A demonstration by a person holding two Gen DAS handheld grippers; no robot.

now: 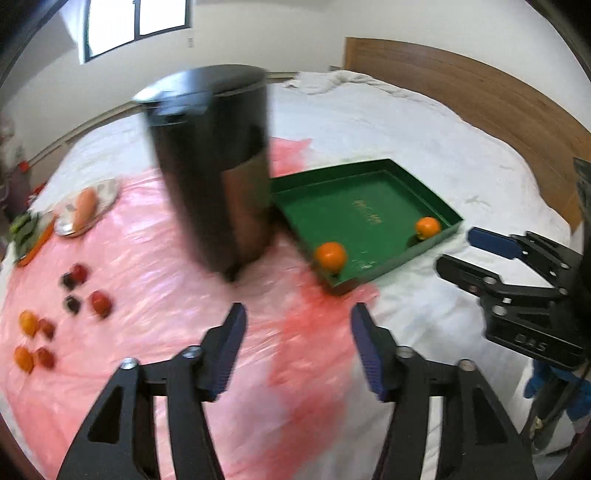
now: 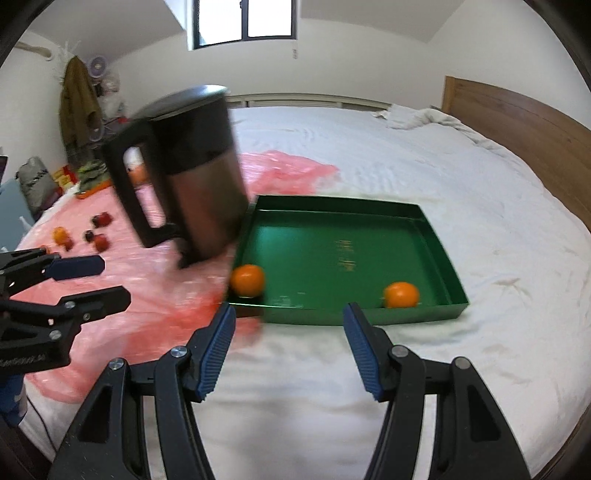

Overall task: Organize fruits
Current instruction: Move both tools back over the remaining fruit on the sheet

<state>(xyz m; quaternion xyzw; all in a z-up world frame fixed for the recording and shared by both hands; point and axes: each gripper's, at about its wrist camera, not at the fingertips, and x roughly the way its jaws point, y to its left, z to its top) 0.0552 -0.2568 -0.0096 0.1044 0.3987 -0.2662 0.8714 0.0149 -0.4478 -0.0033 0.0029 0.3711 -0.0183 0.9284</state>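
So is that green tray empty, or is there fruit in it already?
Not empty. The green tray holds two oranges, one at its near left corner, the other toward the near right corner. The rest of its floor is bare.

Tall black kettle with side handle, standing on crinkled pink plastic sheet spread over white bedding. Wooden headboard along the right. Window high in white wall. Small plate holding a carrot at the sheet's far left; leafy greens just beside. Coat hanging at left wall.
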